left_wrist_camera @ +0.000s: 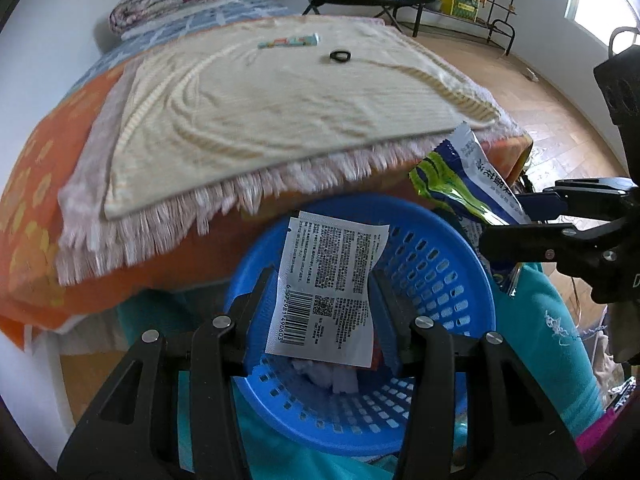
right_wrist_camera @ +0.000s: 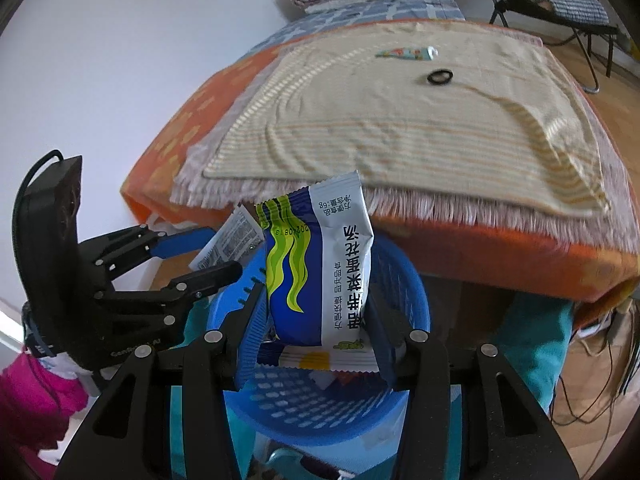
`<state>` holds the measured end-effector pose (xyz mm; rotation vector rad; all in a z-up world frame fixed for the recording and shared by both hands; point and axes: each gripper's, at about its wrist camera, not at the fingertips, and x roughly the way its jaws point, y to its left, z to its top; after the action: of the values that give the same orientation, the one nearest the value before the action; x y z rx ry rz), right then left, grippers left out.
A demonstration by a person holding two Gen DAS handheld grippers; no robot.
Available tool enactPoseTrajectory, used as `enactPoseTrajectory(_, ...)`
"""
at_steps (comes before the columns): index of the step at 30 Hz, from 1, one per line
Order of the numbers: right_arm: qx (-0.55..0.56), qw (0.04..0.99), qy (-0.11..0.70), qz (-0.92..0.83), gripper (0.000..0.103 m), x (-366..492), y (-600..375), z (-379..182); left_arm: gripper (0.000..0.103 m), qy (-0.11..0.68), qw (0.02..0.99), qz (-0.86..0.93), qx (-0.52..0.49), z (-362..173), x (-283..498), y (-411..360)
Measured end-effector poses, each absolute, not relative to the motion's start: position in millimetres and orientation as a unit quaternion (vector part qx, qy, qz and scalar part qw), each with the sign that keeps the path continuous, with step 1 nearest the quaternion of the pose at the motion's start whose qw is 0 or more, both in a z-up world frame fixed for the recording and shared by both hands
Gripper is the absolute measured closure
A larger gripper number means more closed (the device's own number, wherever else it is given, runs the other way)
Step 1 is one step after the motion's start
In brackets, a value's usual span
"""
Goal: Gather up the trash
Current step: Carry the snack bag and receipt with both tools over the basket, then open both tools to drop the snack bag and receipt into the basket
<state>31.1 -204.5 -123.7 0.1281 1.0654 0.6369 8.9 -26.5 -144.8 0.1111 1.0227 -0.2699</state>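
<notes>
Fingers of the left gripper (left_wrist_camera: 326,292) pinch a white sachet (left_wrist_camera: 330,280) printed with a barcode, holding it directly above the blue perforated basket (left_wrist_camera: 448,280), where crumpled white scraps (left_wrist_camera: 332,376) already lie. At 3 o'clock in the left wrist view, the right gripper (left_wrist_camera: 516,216) clamps a blue, green and white snack packet (left_wrist_camera: 460,176) over the basket's rim. Seen from the right wrist, that packet (right_wrist_camera: 320,264) hangs upright between closed fingers, with the left gripper (right_wrist_camera: 224,252) and its sachet (right_wrist_camera: 230,244) at 9 o'clock. Beyond the basket, toward 12 o'clock, a fringed cream cloth (left_wrist_camera: 280,96) covers an orange bedspread (left_wrist_camera: 36,184); a small colourful tube (left_wrist_camera: 288,41) and a black ring (left_wrist_camera: 340,56) rest on the cloth, near each other.
</notes>
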Motion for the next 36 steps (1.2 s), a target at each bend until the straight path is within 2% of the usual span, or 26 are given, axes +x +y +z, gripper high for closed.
enactPoseTrajectory(19, 0.061, 0.794, 0.53, 0.291, 0.056, 13, -201, -154, 0.052, 0.515, 0.848, -0.12, 0.027, -170, -9, -19)
enactPoseTrajectory(24, 0.059, 0.793, 0.534, 0.288, 0.056, 12, -199, -157, 0.049, 0.517, 0.848, -0.118, 0.026, -171, -8, -18)
enactPoseTrajectory(26, 0.059, 0.792, 0.536, 0.286, 0.056, 12, -199, -159, 0.045, 0.517, 0.848, -0.117, 0.026, -171, -8, -18)
enactPoseTrajectory(36, 0.057, 0.787, 0.55, 0.275, 0.053, 17, -195, -167, 0.044, 0.525, 0.843, -0.113, 0.028, -177, -9, -18)
